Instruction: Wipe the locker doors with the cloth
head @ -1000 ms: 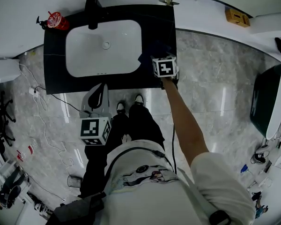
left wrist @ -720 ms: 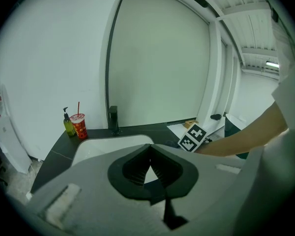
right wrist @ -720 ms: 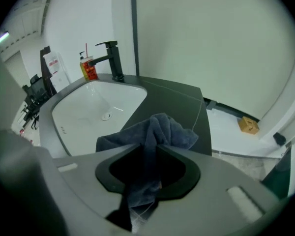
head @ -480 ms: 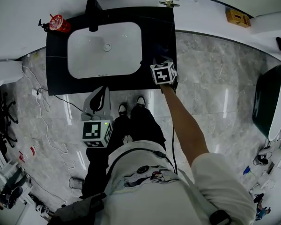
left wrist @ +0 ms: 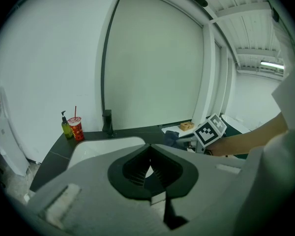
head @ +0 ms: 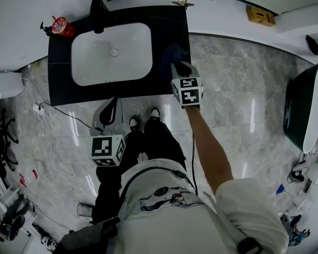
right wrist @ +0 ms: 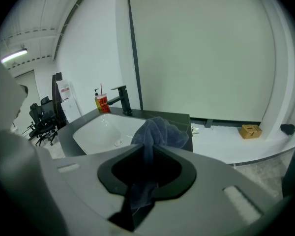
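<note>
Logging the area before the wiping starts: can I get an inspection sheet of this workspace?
Surface: black counter with white sink, faucet.
Job's things: blue cloth held over the counter; locker doors not made out.
Clutter: red cup, soap bottle, cardboard box by the wall.
Grippers: right gripper, tongs just closed on the cloth; left gripper, tongs together, empty.
Cables: white cable on floor; black cable along right arm.
Surroundings: marble floor, white walls.

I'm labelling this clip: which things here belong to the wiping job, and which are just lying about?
Job: cloth, in the right gripper, whose jaws have just closed on it.
Lying about: red cup, soap bottle, faucet, sink, cardboard box.
</note>
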Tool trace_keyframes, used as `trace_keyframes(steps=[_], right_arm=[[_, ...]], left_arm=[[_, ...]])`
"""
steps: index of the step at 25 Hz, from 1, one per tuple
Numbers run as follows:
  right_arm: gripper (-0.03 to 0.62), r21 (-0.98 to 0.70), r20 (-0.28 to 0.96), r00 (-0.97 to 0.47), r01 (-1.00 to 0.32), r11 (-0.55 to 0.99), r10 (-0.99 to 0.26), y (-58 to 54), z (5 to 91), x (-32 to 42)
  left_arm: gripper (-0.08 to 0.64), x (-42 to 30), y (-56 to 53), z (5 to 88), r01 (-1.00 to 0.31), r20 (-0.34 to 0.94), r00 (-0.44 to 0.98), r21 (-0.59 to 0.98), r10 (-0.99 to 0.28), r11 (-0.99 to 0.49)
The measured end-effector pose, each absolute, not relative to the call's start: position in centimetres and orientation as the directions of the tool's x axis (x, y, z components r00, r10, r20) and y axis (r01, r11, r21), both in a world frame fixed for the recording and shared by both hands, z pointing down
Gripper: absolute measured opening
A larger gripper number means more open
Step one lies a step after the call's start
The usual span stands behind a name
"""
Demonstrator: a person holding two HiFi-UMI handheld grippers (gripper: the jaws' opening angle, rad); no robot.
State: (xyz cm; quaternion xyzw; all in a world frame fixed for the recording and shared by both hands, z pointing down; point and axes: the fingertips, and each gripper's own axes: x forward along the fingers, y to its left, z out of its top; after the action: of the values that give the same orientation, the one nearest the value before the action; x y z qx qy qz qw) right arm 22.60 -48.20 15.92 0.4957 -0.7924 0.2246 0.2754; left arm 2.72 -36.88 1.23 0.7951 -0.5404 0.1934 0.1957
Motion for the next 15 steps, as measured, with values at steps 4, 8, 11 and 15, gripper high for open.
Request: trace_keyframes(steps=[4, 8, 11, 15], right_arm=[[0.061, -0.089, 0.605, -0.367, -0.913, 0.397, -0.707, -46.9, 13.2, 22.8], [0.063, -0.097, 0.563, -0.362, -0.922, 0.376, -0.743, -45.1, 10.9, 22.3], [0.061, -0.099, 0.537, -0.365, -0.923, 0.372, -0.761, -43.1, 9.0, 21.7], [0.061, -0.102, 0.502, -0.357, -0.929, 0.356, -0.788, -39.9, 6.7, 21.4]], left_arm=[[0.002, 3.0, -35.3, 0.5, -0.934, 0.508, 0.341, 0.091, -0.791, -0.345], [0.001, 2.1, -33.5, 0.0, -0.934, 0.498, 0.341, 0.086, -0.798, -0.346], [0.000, 1.5, -32.4, -0.6, -0.934, 0.481, 0.344, 0.086, -0.806, -0.348], [0.002, 1.2, -30.5, -1.7, -0.926, 0.444, 0.365, 0.087, -0.818, -0.366]])
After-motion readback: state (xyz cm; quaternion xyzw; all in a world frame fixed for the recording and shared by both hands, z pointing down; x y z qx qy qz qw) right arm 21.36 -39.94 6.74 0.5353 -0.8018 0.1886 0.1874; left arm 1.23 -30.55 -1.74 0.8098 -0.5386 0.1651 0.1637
